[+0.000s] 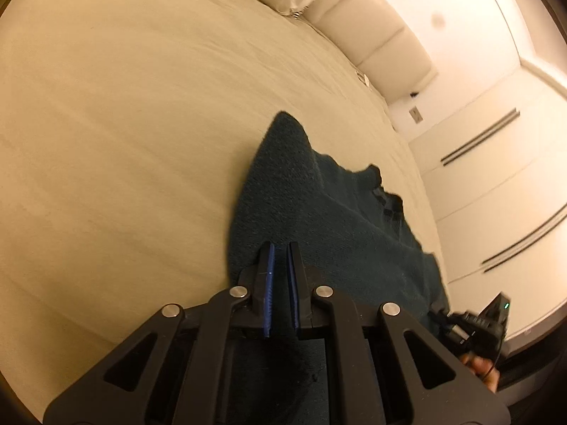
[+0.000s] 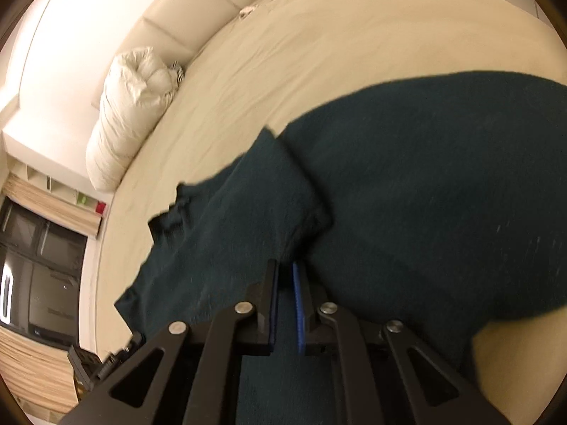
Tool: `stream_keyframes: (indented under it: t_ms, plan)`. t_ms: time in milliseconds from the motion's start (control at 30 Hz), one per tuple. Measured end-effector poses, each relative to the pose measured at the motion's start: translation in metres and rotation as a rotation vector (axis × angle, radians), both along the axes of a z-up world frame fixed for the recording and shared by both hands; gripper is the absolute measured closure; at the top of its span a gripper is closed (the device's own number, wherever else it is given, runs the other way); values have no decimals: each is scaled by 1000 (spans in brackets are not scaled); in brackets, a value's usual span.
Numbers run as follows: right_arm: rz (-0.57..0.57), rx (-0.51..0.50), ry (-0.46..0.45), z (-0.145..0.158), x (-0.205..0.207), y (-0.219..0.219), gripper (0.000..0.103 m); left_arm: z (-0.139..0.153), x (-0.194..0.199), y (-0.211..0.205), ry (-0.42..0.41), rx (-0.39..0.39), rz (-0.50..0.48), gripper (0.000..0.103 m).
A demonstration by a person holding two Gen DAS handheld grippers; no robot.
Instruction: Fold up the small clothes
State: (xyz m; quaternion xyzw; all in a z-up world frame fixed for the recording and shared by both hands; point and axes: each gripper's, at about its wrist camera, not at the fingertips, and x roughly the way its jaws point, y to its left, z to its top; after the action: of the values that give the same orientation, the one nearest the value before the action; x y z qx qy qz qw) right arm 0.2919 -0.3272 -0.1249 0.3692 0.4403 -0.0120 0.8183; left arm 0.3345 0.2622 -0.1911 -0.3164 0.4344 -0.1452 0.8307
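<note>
The bed [image 1: 124, 124] carries a dark green knit garment [image 2: 425, 194], spread ahead of both claws. It looks soft, limp and light, best pinched at an edge or corner. The left claw [image 1: 280, 248] and right claw [image 2: 285, 265] stand narrow, seemingly nipping cloth, though blur leaves this unsure.

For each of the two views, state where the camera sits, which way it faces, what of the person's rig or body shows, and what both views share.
Left wrist: sits behind the left gripper, looking along its fingers over the dark green garment toward the headboard; the other gripper and a hand show lower right.
Right wrist: sits behind the right gripper, facing the garment and the rolled white duvet.
Shared: garment, bed sheet, headboard, duvet.
</note>
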Motion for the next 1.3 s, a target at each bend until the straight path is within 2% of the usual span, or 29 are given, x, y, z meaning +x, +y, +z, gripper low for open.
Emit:
stream_keyframes:
  t_ms: [67,133,167,200,233,300,400,467,500,533,633,667,767,900,1033,1100,1200,1300]
  plan:
    - [-3,-14,3,4,-2,1,94,5,-2,4,7,14,33,94]
    - [-8,-31,-1,8,-4,0,92,20,-7,3,34,109,92,94]
    - [-9,-35,-4,9,-5,-1,91,30,-9,0,24,168,115,93]
    - [-10,-42,-7,9,-6,-2,91,38,-10,-3,1,192,117,93]
    - [-9,-46,-5,7,-6,-3,91,49,-9,-12,-40,208,99,93]
    - [-1,-40,7,-2,-4,-3,94,58,-3,-26,-62,246,61,93]
    - [11,-39,-1,-8,-5,-3,94,58,8,-65,-83,348,-25,93]
    - [33,-50,4,-5,-6,-2,94,45,17,-89,-51,455,-80,93]
    - [44,-52,8,-3,-6,-2,93,32,20,-97,-28,538,-104,93]
    - [59,-46,8,-1,-7,-2,88,28,21,-99,-40,558,-121,93]
    - [96,3,-9,6,-6,-1,56,28,23,-94,-61,602,-140,93]
    - [103,11,-12,8,-5,1,51,30,26,-92,-56,628,-145,93]
    - [112,24,6,8,4,10,47,30,31,-90,-47,693,-154,93]
    - [150,32,17,8,12,26,47,27,38,-76,-40,641,-175,93]
    - [154,21,16,2,13,29,48,24,38,-54,-48,674,-177,93]
    - [147,34,13,0,10,27,49,24,37,-37,-27,724,-121,93]
    - [157,30,20,2,7,28,49,25,34,-17,11,683,-53,93]
    - [166,33,11,11,-6,27,49,45,18,-18,-33,665,-11,93]
